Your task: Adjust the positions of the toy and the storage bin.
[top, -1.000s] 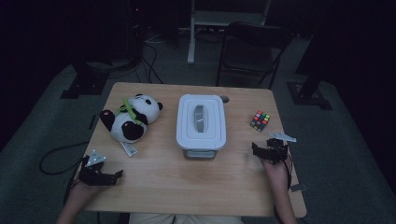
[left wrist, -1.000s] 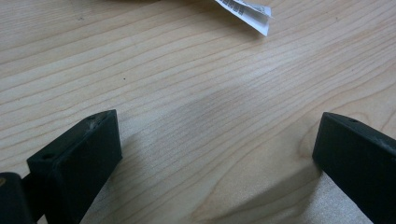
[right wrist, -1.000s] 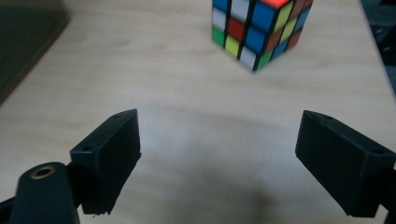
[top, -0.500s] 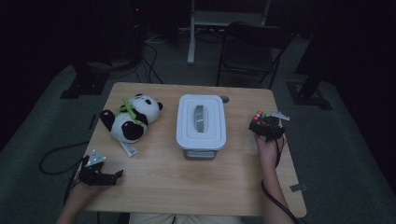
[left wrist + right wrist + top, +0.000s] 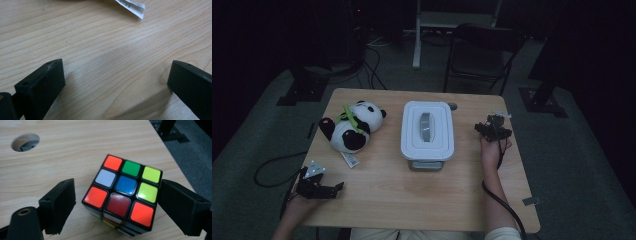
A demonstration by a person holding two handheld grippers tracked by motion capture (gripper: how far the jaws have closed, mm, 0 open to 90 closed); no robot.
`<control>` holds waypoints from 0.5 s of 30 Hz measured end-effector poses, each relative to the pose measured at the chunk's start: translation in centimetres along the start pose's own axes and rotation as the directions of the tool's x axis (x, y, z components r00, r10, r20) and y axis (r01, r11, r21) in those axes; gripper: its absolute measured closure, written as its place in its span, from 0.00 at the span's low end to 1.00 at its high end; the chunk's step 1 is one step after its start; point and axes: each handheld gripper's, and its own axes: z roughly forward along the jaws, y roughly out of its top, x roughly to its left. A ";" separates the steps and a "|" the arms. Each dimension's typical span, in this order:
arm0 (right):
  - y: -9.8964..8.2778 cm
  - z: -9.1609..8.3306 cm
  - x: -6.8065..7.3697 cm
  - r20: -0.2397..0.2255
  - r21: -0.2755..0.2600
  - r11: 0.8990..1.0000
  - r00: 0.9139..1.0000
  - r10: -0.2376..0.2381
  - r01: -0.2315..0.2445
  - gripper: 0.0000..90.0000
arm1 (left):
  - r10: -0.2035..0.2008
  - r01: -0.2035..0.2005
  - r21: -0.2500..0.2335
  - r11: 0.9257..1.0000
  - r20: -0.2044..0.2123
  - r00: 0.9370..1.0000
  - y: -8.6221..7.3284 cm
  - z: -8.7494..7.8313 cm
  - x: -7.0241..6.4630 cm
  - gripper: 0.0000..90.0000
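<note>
Right gripper (image 5: 117, 202): I have its jaws spread wide on either side of the puzzle cube (image 5: 123, 192), not yet touching it — lined up, I judge, for a squeeze.
Cube: sits flat on the table (image 5: 412, 200) near the right edge, by the cable hole (image 5: 25, 142).
Left gripper (image 5: 116, 85): released, jaws apart over bare wood — parked low at the near-left corner, out of the way.
Box (image 5: 427, 129): lid on, mid-table.
Panda (image 5: 349, 127): lies at the left, its paper tag (image 5: 131, 5) nearest my idle jaws.
</note>
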 end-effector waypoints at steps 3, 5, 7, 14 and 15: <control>-0.1 -0.2 -0.2 -0.011 -0.016 1.000 1.000 0.014 -0.014 0.36 | 0.000 0.000 0.000 1.000 0.000 1.000 0.0 0.0 0.0 0.02; 0.0 -0.4 -0.5 -0.025 -0.008 1.000 1.000 0.009 -0.010 0.37 | 0.000 0.000 0.000 1.000 0.000 1.000 0.0 0.0 0.0 0.02; -0.1 -0.5 -0.6 -0.043 -0.002 1.000 0.999 -0.009 0.009 0.37 | 0.000 0.000 0.000 1.000 0.000 1.000 0.0 0.0 0.0 0.02; -0.7 -1.8 -1.4 -0.109 -0.007 0.999 0.993 -0.038 0.037 0.38 | 0.000 0.000 0.000 1.000 0.000 1.000 0.0 0.0 0.0 0.02; -0.7 -1.8 -1.4 -0.109 -0.007 0.999 0.993 -0.038 0.037 0.38 | 0.000 0.000 0.000 1.000 -0.001 1.000 0.0 0.0 0.0 0.02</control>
